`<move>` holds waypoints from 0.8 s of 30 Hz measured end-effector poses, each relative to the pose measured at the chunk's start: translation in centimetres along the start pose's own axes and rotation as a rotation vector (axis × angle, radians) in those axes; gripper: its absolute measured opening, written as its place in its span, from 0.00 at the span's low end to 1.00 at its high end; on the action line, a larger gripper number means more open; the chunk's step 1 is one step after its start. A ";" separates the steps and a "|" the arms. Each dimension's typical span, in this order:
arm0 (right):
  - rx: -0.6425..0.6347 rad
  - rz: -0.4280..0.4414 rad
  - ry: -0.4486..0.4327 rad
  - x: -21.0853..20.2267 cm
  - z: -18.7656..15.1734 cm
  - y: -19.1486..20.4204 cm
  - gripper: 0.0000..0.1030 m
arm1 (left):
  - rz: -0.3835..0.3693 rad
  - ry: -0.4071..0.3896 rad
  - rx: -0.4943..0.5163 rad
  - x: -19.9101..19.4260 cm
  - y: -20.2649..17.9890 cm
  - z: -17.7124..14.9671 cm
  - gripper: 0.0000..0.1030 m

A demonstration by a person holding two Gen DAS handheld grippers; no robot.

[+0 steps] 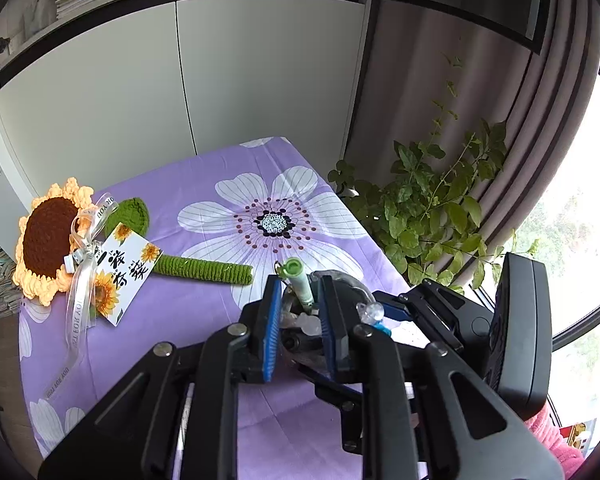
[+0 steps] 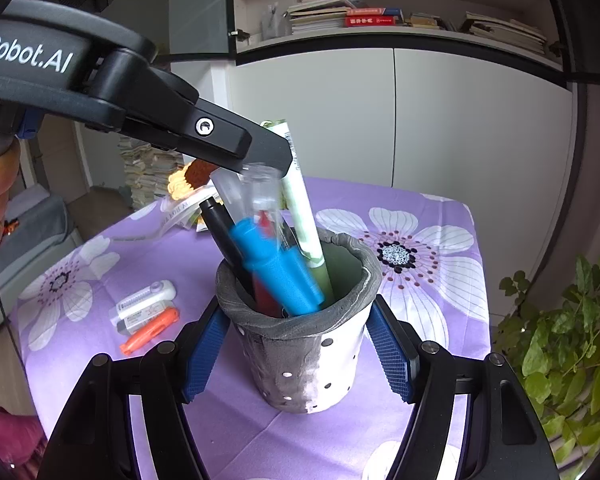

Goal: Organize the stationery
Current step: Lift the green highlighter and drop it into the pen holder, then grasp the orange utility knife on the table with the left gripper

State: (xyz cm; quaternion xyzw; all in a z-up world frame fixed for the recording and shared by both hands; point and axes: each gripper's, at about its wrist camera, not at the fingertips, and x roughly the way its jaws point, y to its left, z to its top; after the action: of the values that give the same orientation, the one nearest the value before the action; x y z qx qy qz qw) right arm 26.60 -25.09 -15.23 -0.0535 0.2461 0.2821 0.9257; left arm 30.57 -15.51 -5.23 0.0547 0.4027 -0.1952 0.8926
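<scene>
The right gripper (image 2: pixel 300 352) clamps the grey pen cup (image 2: pixel 300 344) between its blue pads, the cup upright on the purple cloth (image 2: pixel 420 420). Inside lean a blue marker (image 2: pixel 276 268), a black pen (image 2: pixel 224 232), a green pen (image 2: pixel 300 208) and a clear tube (image 2: pixel 266 196). The left gripper (image 1: pixel 300 312) comes in from ten o'clock over the cup, its fingers narrow around the pen tops; whether the pads press anything I cannot tell. At the cup's nine o'clock lie an orange marker (image 2: pixel 150 330) and a white eraser (image 2: pixel 146 300).
</scene>
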 end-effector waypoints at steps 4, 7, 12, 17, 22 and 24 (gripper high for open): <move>0.006 0.002 0.000 0.0 0.0 -0.2 0.69 | -0.006 -0.017 -0.018 -1.0 0.5 -0.2 0.30; 0.007 0.002 -0.001 0.0 0.0 -0.3 0.69 | 0.000 -0.053 -0.031 -2.4 1.1 -0.4 0.46; 0.008 0.003 -0.001 0.1 0.0 -0.2 0.69 | 0.016 -0.087 -0.067 -4.7 2.5 -1.9 0.55; 0.007 0.002 -0.001 0.1 0.0 -0.2 0.69 | 0.051 0.015 -0.108 -3.3 4.1 -5.2 0.57; 0.007 0.001 -0.001 0.1 0.0 -0.3 0.69 | 0.037 0.215 -0.202 1.2 5.7 -9.0 0.44; 0.007 0.000 -0.001 0.0 0.0 -0.2 0.69 | 0.010 0.262 -0.246 2.2 6.3 -10.3 0.40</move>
State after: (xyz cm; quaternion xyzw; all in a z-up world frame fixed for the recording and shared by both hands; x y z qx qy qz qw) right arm 26.76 -25.27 -15.25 -0.0501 0.2464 0.2811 0.9262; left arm 27.17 -7.76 -14.11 -0.0279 0.5363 -0.1313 0.8333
